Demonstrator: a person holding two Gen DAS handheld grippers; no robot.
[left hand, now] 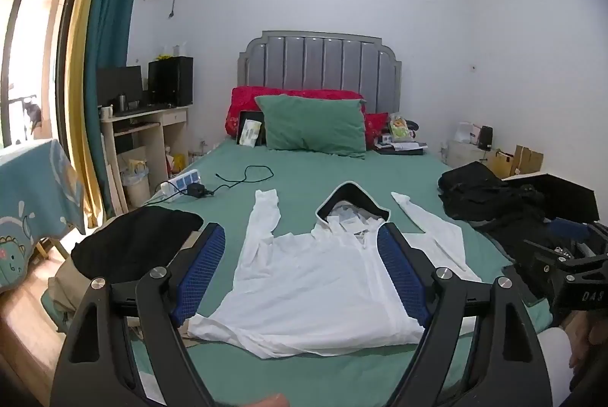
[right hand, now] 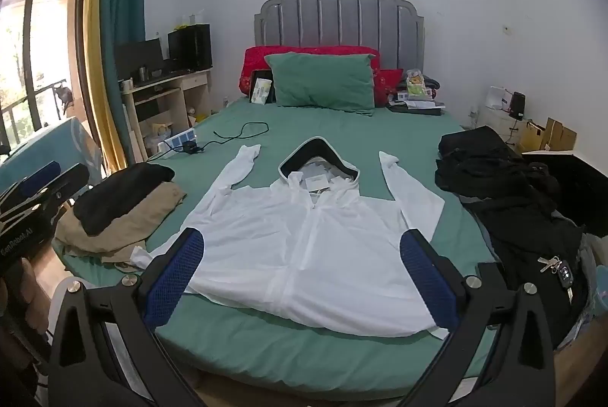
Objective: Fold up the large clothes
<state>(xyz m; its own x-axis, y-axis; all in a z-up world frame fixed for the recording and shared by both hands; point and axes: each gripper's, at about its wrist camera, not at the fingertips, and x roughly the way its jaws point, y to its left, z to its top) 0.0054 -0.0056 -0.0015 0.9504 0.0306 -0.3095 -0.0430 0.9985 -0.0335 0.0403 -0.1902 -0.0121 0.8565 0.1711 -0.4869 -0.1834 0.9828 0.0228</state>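
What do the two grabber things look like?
Both are black claws. The left gripper and right gripper each have two fingers with bumpy blue pads, silver round bolts and triangle holes in the black arms. From the side, each body shows white lettering. No cables show.

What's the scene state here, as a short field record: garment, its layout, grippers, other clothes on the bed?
garment: white hooded jacket, front up
layout: spread flat on green bed, both sleeves out toward the headboard, hood at the far end
left gripper: open, holding nothing
right gripper: open, holding nothing
folded pile: black on tan, left of jacket
black clothes: unfolded heap, right of jacket
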